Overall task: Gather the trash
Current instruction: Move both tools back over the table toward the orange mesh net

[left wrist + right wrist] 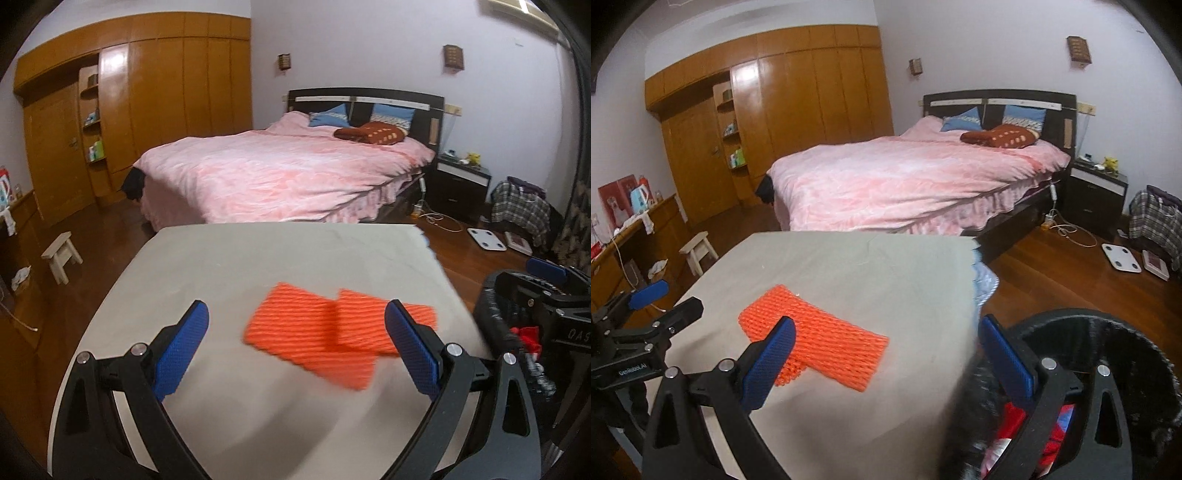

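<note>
Orange foam net (332,332) on worktop (258,258), uncollected. Left gripper (295,343) fingers wide, empty; right gripper (886,354) likewise. Next, probably: close on net, drop in bin (1108,332).

Pale walls all round, a tall wooden wardrobe (140,103) filling the left side. Bed (280,173) under a pink cover sits centre, dark nightstand (461,184) beside it, small stool (61,256) on the wood floor (107,229).

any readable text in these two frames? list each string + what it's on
"GenRobot.AI": on the left gripper body, right wrist view.
"QAS", cut off at the frame edge: on the right gripper body, left wrist view.
Red boxes on the desk: print too blurred to read.
</note>
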The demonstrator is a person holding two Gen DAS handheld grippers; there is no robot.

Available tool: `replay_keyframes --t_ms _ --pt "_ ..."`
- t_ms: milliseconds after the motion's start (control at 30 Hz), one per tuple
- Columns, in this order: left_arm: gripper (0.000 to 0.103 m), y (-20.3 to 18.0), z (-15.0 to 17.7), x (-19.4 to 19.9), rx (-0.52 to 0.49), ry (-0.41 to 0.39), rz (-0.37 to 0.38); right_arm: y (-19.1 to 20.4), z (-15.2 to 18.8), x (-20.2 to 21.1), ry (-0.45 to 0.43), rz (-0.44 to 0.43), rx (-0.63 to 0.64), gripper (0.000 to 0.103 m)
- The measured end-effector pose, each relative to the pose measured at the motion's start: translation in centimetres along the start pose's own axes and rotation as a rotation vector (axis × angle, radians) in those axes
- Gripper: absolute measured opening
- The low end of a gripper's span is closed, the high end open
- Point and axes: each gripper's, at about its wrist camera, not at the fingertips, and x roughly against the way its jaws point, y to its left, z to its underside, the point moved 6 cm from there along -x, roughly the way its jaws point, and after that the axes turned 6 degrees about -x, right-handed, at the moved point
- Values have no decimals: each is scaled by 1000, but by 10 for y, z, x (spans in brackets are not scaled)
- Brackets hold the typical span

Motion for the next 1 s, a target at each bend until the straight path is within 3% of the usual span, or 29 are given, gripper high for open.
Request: replay_keyframes --t_ms 267,900,1000 --pt "93 35 14 -21 37 34 -65 16 17 -52 85 3 27 97" --pt "93 54 37 -49 52 87 -69 32 53 -113 257 -1 59 97" --pt "93 53 39 -52 48 93 -67 32 55 -114 274 -37 35 88"
